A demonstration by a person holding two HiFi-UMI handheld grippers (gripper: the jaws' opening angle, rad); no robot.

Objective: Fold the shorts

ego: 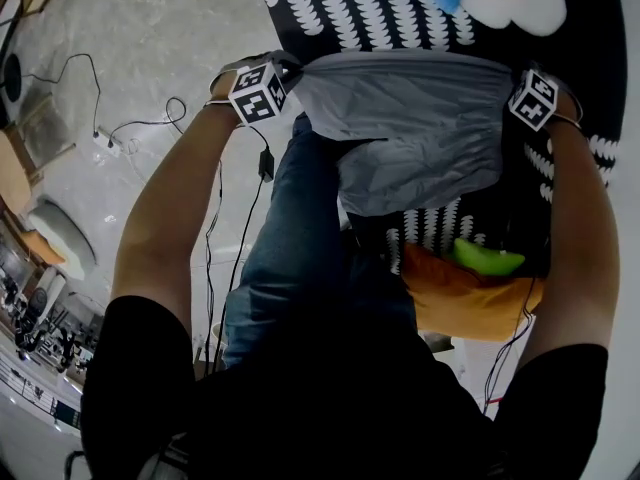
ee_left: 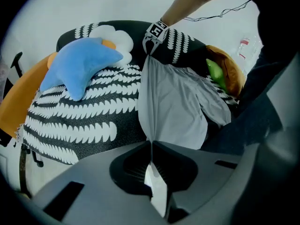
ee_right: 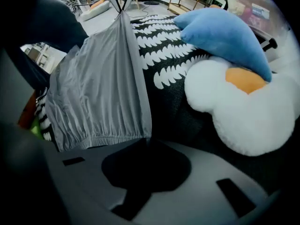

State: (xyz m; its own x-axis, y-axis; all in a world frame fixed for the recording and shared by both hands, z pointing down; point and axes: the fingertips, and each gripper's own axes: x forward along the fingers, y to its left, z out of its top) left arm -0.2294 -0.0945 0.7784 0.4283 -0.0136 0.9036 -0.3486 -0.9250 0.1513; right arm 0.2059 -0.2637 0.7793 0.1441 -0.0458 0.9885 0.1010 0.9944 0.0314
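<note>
The grey shorts point(ego: 415, 133) hang stretched between both grippers above a black sofa seat with white leaf print point(ego: 350, 13). My left gripper point(ego: 296, 74) is shut on one corner of the shorts point(ee_left: 171, 102), and the cloth runs into its closed jaws. My right gripper point(ego: 512, 74) is shut on the opposite corner, at the end of the elastic waistband point(ee_right: 101, 139). The top edge is taut between them and the rest of the shorts point(ee_right: 96, 86) droops toward the person's legs. From each gripper view the other gripper shows at the far end, the right gripper point(ee_left: 151, 46) and the left gripper point(ee_right: 121, 4).
A blue star pillow point(ee_left: 82, 64) and a white egg-shaped pillow point(ee_right: 239, 107) lie on the far part of the seat. An orange cushion point(ego: 470, 303) with a green piece point(ego: 485, 258) sits near the right arm. Cables point(ego: 120, 133) trail on the floor at left. The person's jeans point(ego: 300, 238) are below the shorts.
</note>
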